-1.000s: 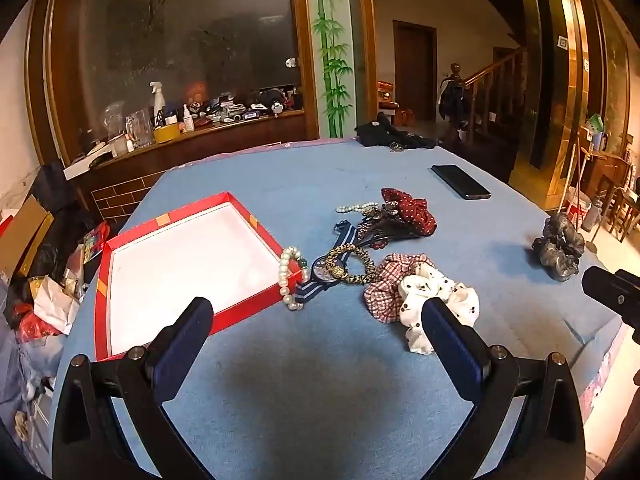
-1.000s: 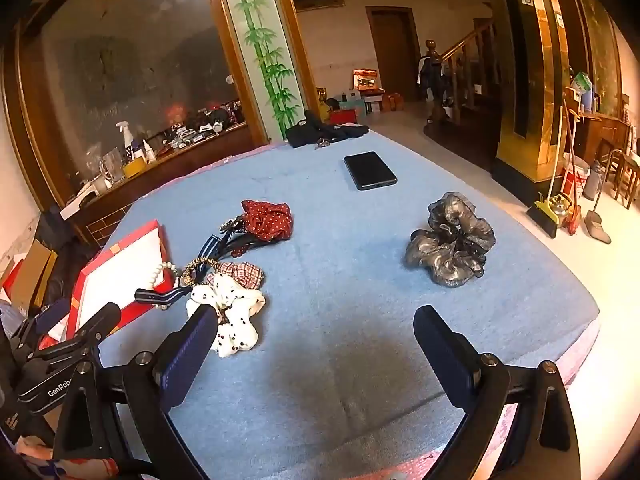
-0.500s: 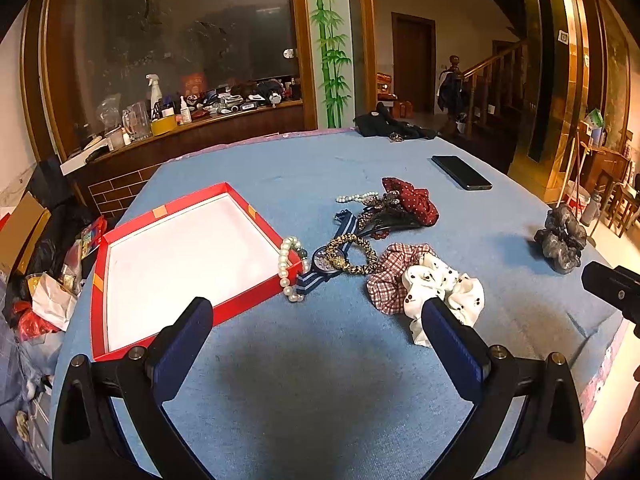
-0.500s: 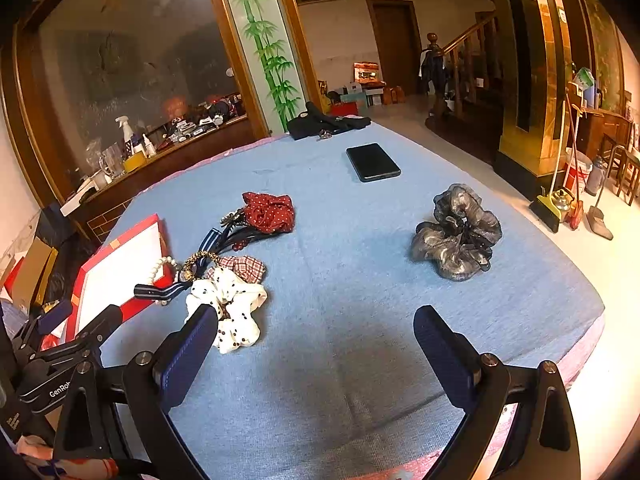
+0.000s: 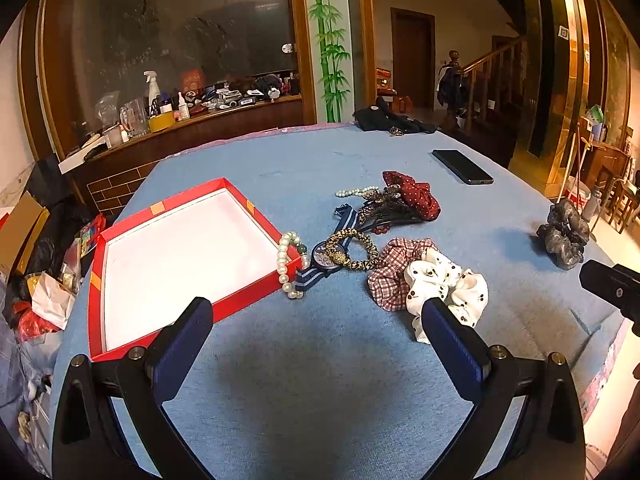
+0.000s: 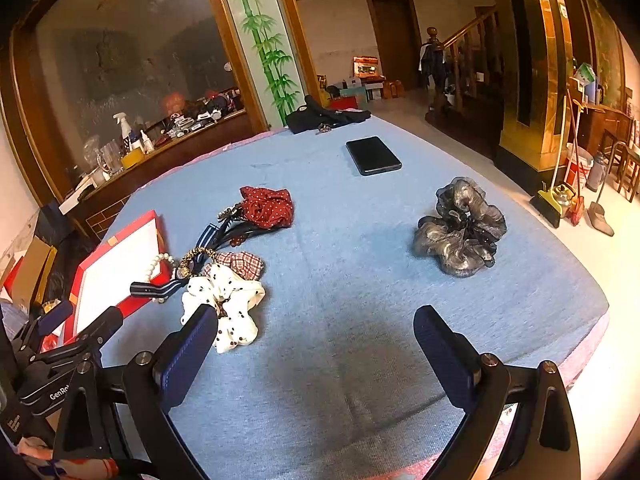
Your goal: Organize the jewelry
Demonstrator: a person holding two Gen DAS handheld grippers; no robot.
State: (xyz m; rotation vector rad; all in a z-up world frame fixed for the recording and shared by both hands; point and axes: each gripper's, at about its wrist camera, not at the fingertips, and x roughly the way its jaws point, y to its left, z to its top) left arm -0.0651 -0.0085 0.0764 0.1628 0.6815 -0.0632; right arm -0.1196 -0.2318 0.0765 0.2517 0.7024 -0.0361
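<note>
A red box with a white inside [image 5: 176, 264] lies open on the blue tablecloth, also seen at the left in the right wrist view as the red box [image 6: 116, 268]. A pearl bracelet [image 5: 286, 268] hangs over its near corner. Beside it lie a striped-strap watch [image 5: 324, 260], a leopard bracelet [image 5: 354, 250], a checked scrunchie [image 5: 390, 272], a white dotted scrunchie [image 5: 448, 286], a dark red scrunchie [image 5: 412, 198] with hair clips, and a pearl strand [image 5: 354, 191]. A grey scrunchie [image 6: 462, 226] lies apart to the right. My left gripper [image 5: 316, 320] and right gripper [image 6: 316, 326] are both open and hold nothing.
A black phone [image 6: 373, 155] lies further back on the table, and dark cloth with keys [image 6: 324, 117] at the far edge. The table edge [image 6: 592, 332] drops off at the right. A cluttered wooden counter [image 5: 192, 116] stands behind; bags and boxes [image 5: 36, 272] sit on the floor at left.
Both views have risen and drawn back slightly, so the jewelry sits a little further up the frame. Nothing on the table has moved; both grippers stay open.
</note>
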